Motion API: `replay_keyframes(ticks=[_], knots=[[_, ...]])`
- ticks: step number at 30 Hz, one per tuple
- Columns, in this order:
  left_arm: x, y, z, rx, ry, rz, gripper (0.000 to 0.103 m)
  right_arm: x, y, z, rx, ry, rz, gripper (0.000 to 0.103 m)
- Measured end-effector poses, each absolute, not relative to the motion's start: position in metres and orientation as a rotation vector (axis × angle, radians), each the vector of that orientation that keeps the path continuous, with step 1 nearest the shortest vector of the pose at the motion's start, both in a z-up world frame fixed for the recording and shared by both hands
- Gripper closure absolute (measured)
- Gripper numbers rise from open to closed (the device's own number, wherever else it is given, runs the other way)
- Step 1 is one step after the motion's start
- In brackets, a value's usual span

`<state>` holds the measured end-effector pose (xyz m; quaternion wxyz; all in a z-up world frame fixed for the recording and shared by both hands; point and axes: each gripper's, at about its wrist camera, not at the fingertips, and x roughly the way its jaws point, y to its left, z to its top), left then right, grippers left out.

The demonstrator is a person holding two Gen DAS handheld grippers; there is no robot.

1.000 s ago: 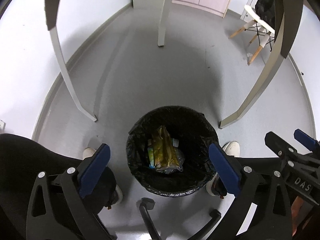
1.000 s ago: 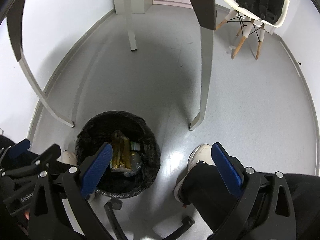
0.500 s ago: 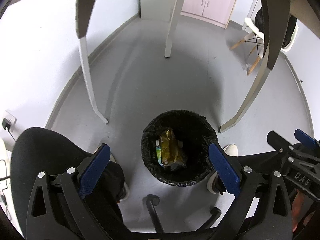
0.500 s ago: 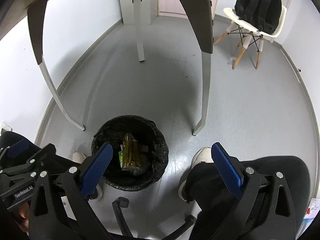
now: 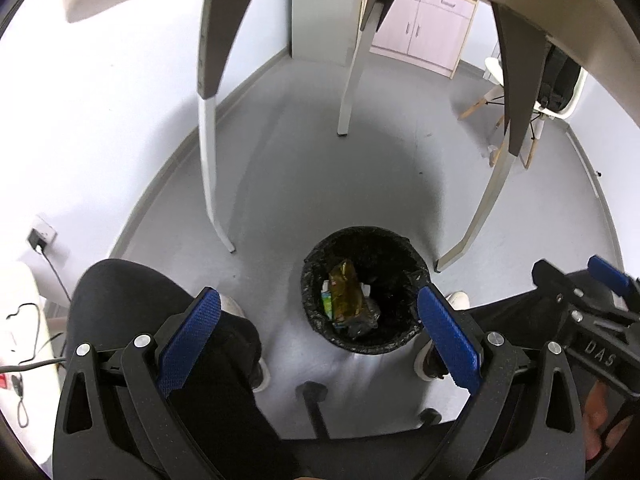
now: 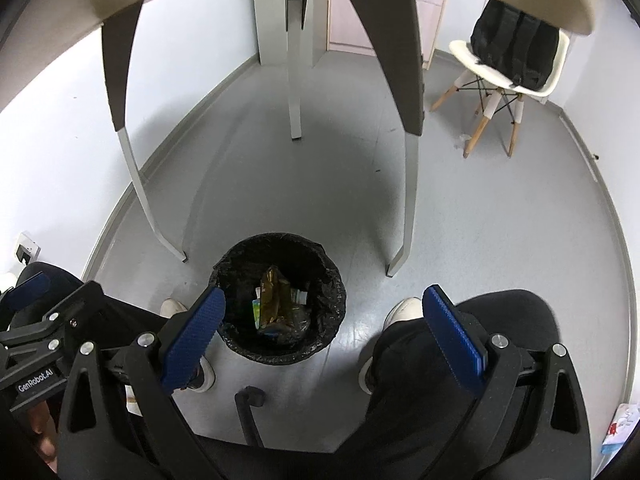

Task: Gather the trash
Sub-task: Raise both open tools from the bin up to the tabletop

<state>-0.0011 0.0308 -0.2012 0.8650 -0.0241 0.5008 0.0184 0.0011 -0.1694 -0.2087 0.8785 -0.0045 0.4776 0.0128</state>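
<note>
One black-lined trash bin stands on the grey floor between the seated person's white shoes, holding a yellow-green wrapper and other litter. Around it stand the white table's legs; farther off are a pink cabinet and a white chair carrying a black backpack. Left gripper and right gripper: jaws spread wide, empty. Compared with a second ago, both cameras sit higher, with the table's edge now in view. The smaller litter cannot be identified.
</note>
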Motion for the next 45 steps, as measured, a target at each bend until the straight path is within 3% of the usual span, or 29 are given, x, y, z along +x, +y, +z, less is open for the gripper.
replay_keyframes(ticks=[25,45], knots=[[-0.059,0.029,-0.087,-0.065,0.899,-0.015,0.006,-0.084,-0.17,-0.069,-0.031,0.793,0.124,0.008],[-0.003,0.034,-0.015,-0.073,0.842,0.002,0.006,-0.047,-0.192,0.019,0.026,0.699,0.122,0.008]])
